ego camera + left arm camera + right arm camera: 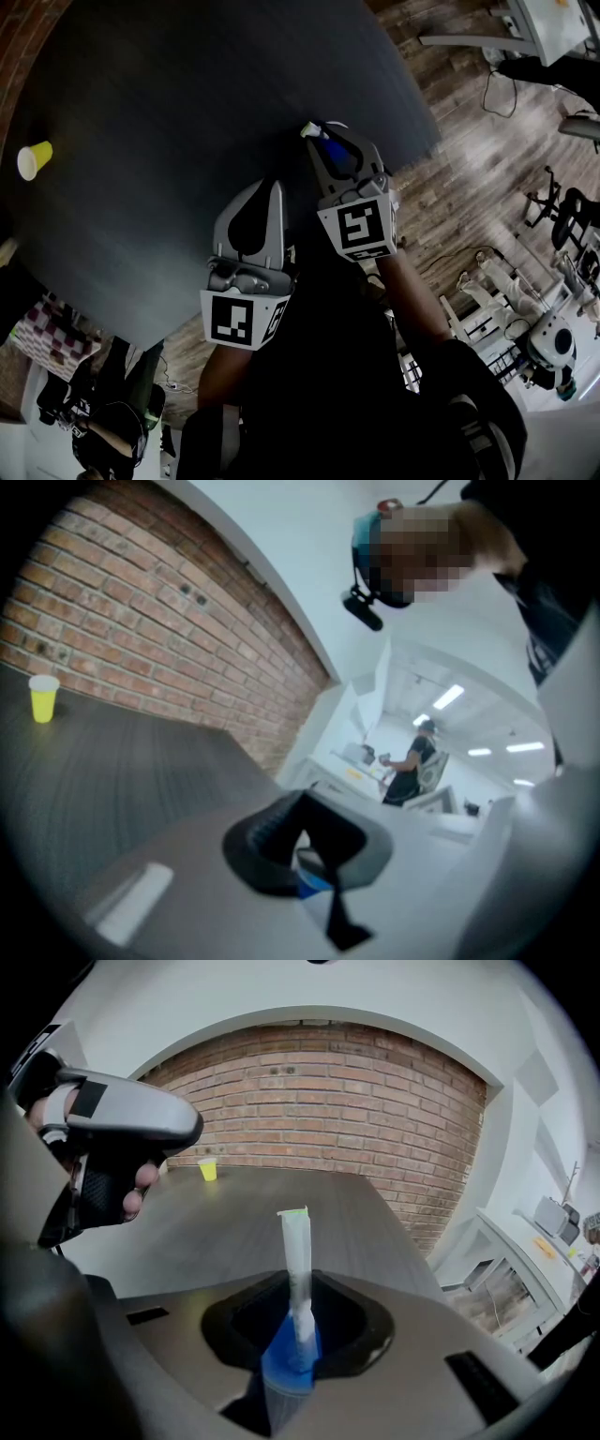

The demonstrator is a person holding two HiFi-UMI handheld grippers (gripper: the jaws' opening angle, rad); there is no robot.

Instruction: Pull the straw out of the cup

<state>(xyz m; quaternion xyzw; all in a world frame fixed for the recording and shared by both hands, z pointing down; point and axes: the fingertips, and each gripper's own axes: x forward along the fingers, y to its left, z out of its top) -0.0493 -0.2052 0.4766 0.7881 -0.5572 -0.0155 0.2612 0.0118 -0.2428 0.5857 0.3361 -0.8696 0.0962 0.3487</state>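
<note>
Clamping the straw (297, 1260) upright between shut jaws: right gripper (298, 1335), held over the dark table (187, 94), green straw tip uppermost. Left gripper (305, 855): jaws together, nothing gripped, just beside the right one. Yellow cup (35, 159): upright near the table's far left edge by the brick wall (328, 1101), well apart from straw and both grippers.

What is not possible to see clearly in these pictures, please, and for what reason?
Lower end of the straw: right gripper view, hidden between the closed jaws of the right tool.
Blue piece under the straw: same view, the tool covers most of it, so I cannot tell what it is.
Inside of the yellow cup: too small and far in every view.
</note>
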